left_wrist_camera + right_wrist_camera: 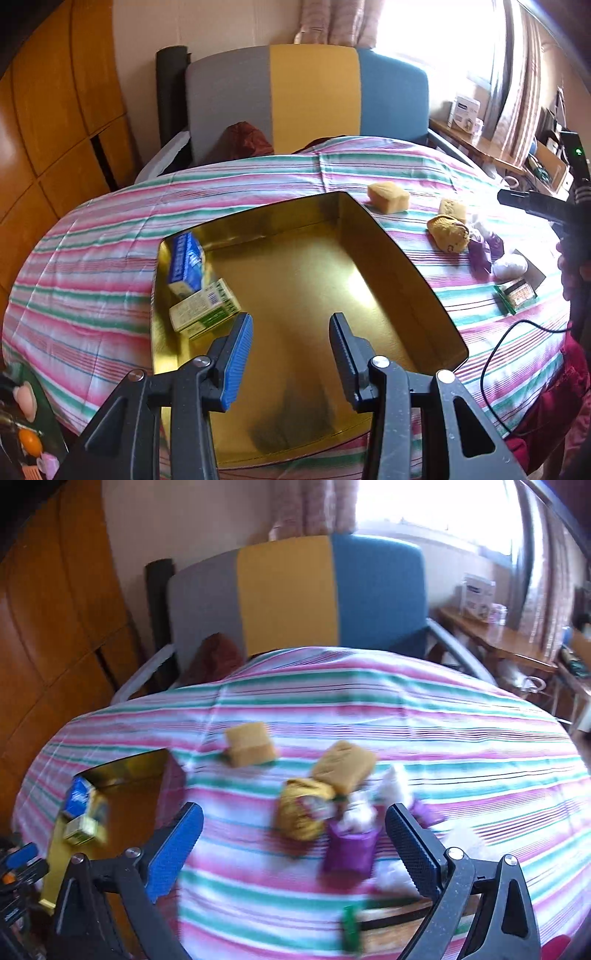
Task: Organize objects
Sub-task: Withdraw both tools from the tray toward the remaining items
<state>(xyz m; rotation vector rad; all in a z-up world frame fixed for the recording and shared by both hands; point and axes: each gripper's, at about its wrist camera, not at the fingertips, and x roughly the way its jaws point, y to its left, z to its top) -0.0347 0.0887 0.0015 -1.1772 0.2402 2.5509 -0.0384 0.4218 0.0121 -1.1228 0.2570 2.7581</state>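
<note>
Left gripper [291,328] hangs released over the gold tin [417,266], right gripper [295,819] spreads empty above the purple packet [349,849], likely the next pick.

I see a chair [310,96] w/ grey, yellow & blue back panels behind the striped cloth [110,236]. Wood cabinets [55,122] on the left, curtain [517,85] & cluttered side desk [476,142] on the right.
</note>
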